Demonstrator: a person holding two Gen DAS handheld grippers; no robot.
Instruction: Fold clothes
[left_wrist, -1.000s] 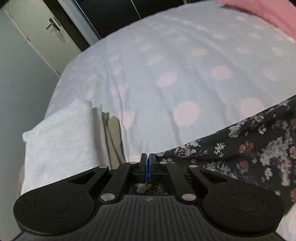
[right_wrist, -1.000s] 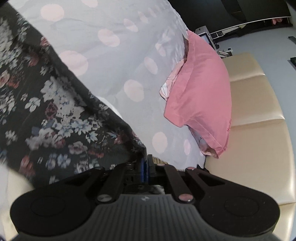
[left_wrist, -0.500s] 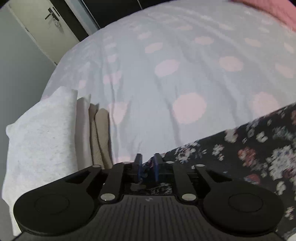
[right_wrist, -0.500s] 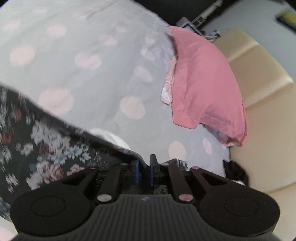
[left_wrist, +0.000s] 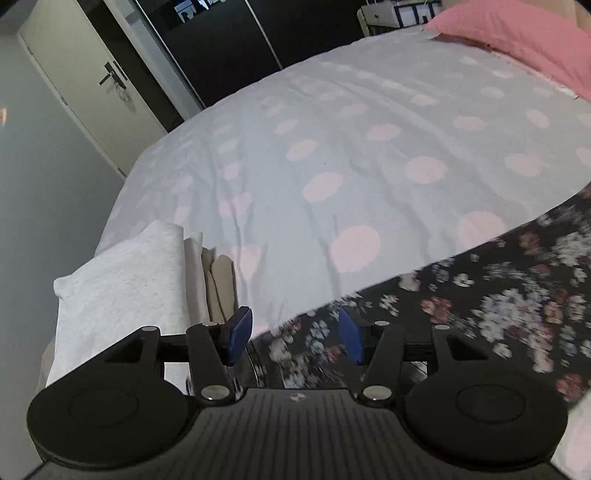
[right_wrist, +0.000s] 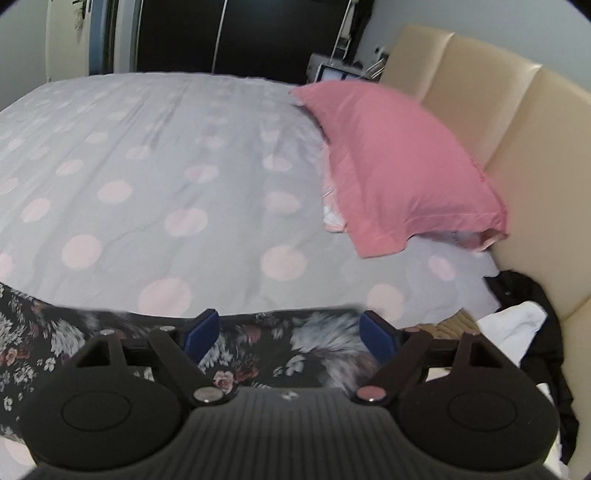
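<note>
A dark floral garment (left_wrist: 498, 295) lies on the polka-dot bed at the near edge; it also shows in the right wrist view (right_wrist: 258, 343). My left gripper (left_wrist: 293, 334) is open, its blue pads apart over the garment's left end, holding nothing. My right gripper (right_wrist: 290, 332) is open wide over the garment's right end, also empty. A stack of folded clothes, white on top (left_wrist: 122, 288) with beige beneath, sits at the bed's left corner beside my left gripper.
The grey bedspread with pink dots (left_wrist: 351, 147) stretches ahead. A pink pillow (right_wrist: 399, 166) leans on the cream headboard (right_wrist: 517, 129). A pile of black and white clothes (right_wrist: 524, 325) lies at the right. A door (left_wrist: 85, 85) stands at far left.
Both grippers were shut on the floral garment a second ago; both have opened and let it go. The garment now lies on the bed, and both cameras have tilted up.
</note>
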